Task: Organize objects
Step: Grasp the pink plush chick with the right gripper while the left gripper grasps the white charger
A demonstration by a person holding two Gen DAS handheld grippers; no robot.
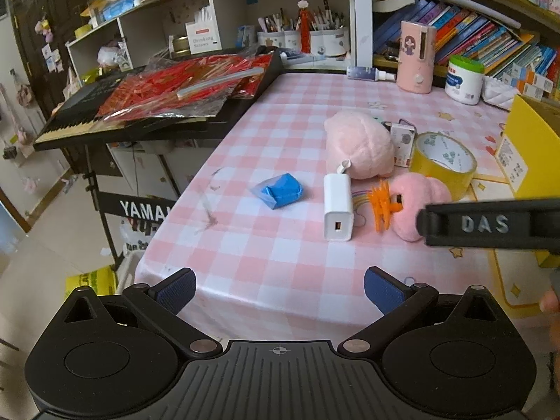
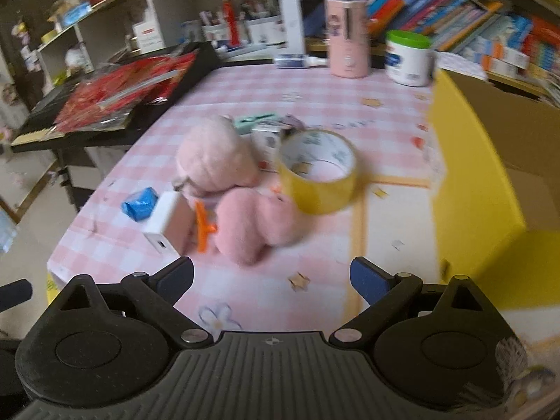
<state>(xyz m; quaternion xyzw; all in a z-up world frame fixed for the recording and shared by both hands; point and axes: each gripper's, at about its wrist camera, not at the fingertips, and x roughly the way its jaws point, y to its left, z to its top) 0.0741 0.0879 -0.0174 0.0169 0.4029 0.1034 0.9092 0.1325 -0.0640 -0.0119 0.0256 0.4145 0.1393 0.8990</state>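
On the pink checked tablecloth (image 1: pixel 266 252) lie a white charger (image 1: pixel 337 208), a blue wrapped packet (image 1: pixel 280 190), an orange clip (image 1: pixel 383 208), two pink plush toys (image 1: pixel 360 143) (image 1: pixel 416 197), a yellow tape roll (image 1: pixel 444 164) and a small white box (image 1: pixel 402 141). My left gripper (image 1: pixel 280 292) is open and empty, short of the charger. My right gripper (image 2: pixel 273 278) is open and empty, just before the near pink plush (image 2: pixel 252 227), with the tape roll (image 2: pixel 320 180) and charger (image 2: pixel 168 225) beyond. Its finger (image 1: pixel 490 225) reaches in at the right of the left wrist view.
A yellow cardboard box (image 2: pixel 490 189) stands open at the right. A pink canister (image 1: pixel 416 56) and a white tub (image 1: pixel 463 78) stand at the back by bookshelves. A Yamaha keyboard (image 1: pixel 140 112) with red packets sits left of the table edge (image 1: pixel 168 217).
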